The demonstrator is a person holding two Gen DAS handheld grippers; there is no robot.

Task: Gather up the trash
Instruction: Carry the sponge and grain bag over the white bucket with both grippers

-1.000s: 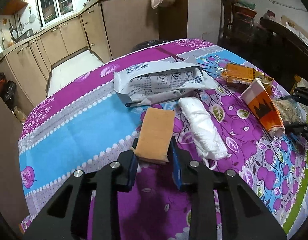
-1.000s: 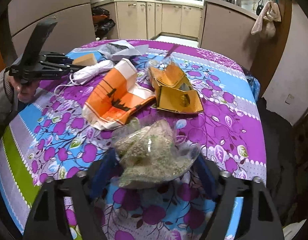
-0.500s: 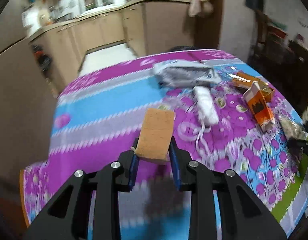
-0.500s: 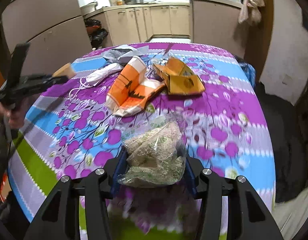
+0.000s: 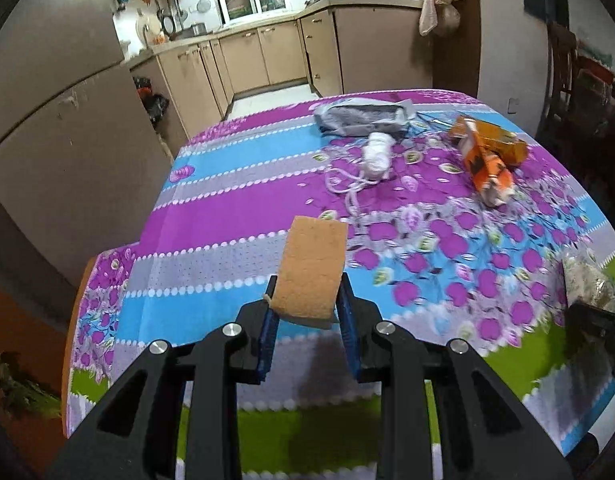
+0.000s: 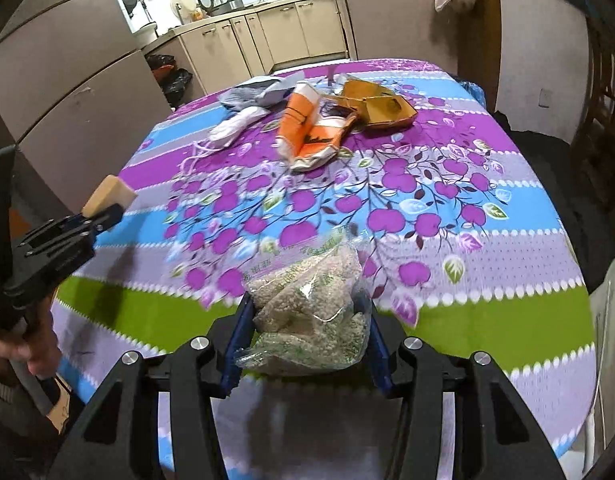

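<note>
My left tongs (image 5: 307,316) are clamped on a tan rectangular sponge block (image 5: 312,270), lifted clear above the desk (image 5: 235,208) with its purple, blue and green floral cloth. In the right wrist view the same sponge block (image 6: 107,196) shows at 9 o'clock, with the hand (image 6: 23,348) on the handle below it.

My right tongs (image 6: 303,332) have just been closing and now grip a clear plastic bag of pale grain (image 6: 311,308), the pads pressing both sides of it, off the cloth.

On the desk, seen from the left wrist:
- white wadded cloth with a loose cord (image 5: 377,154), at 12 o'clock from the sponge;
- grey printed plastic pouch (image 5: 361,116), just beyond it, touching;
- orange and white crumpled paper bag (image 5: 487,168), at 2 o'clock;
- yellow-orange flattened carton (image 5: 503,142), directly behind the paper bag.

Beige kitchen cabinets (image 5: 283,52) stand beyond the desk at 12 o'clock.
</note>
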